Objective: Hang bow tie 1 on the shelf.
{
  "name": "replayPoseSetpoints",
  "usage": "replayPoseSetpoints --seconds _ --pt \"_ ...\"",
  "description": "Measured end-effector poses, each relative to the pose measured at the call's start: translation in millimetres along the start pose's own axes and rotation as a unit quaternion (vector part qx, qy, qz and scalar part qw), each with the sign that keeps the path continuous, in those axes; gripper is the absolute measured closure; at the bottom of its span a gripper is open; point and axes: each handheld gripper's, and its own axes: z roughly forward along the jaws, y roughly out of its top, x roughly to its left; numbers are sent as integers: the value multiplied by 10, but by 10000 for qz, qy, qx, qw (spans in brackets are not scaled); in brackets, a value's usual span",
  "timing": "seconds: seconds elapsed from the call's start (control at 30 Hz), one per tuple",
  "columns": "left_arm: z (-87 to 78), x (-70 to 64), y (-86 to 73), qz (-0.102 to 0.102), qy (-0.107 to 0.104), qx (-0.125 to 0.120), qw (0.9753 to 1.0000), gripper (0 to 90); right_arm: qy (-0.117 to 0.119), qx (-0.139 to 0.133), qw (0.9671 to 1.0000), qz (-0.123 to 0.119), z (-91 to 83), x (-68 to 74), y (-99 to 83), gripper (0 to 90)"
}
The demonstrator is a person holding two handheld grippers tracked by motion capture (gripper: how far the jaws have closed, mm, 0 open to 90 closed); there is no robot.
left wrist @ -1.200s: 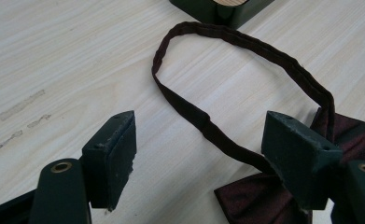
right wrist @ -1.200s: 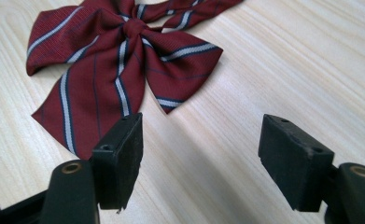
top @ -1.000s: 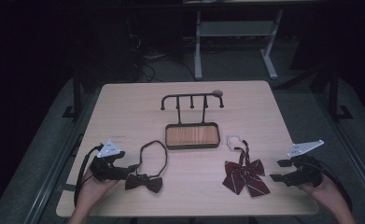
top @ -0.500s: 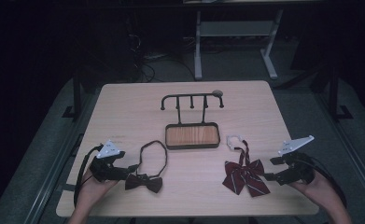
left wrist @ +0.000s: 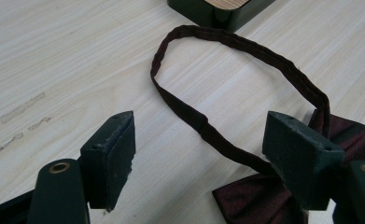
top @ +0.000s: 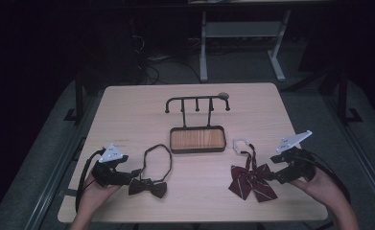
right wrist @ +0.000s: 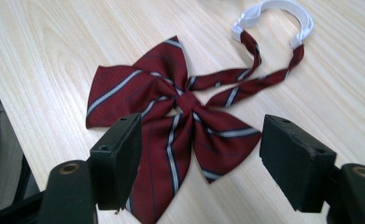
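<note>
- dark maroon bow tie lies flat near the table's front left, its neck band looped out toward the tray; in the left gripper view the band curves between the jaws and the bow sits by the right jaw
- left gripper just beside the bow, jaws wide apart, nothing between the pads, low over the wood
- red striped bow tie flat at front right, white clasp at the end of its two straps, pointing toward the tray
- right gripper just beside the striped tie's right edge, jaws wide, gripping nothing; right gripper view has the tie lying between and beyond the jaws
- wooden-bottom tray with a dark rim sits mid-table between the two ties, apart from both
- black hook rack rises behind the tray, hooks bare
- table is pale wood grain, faint scuffs near the left gripper
- room dark; white desk legs and cables on the floor behind
</note>
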Motion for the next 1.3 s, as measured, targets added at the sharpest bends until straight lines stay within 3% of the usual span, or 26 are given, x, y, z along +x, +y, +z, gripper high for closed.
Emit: replayPoseSetpoints --seconds 0.23,0.6,1.3 --pt "-6 16 -2 15 -11 3 10000 260 86 87 9999 -117 61 -1 171 309" --pt "-5 18 -6 1 -18 15 10000 259 214 285 9993 -110 167 -89 340 323" --pt "-9 25 -4 8 -14 -22 10000 259 218 545 9983 18 349 -387 624 359"
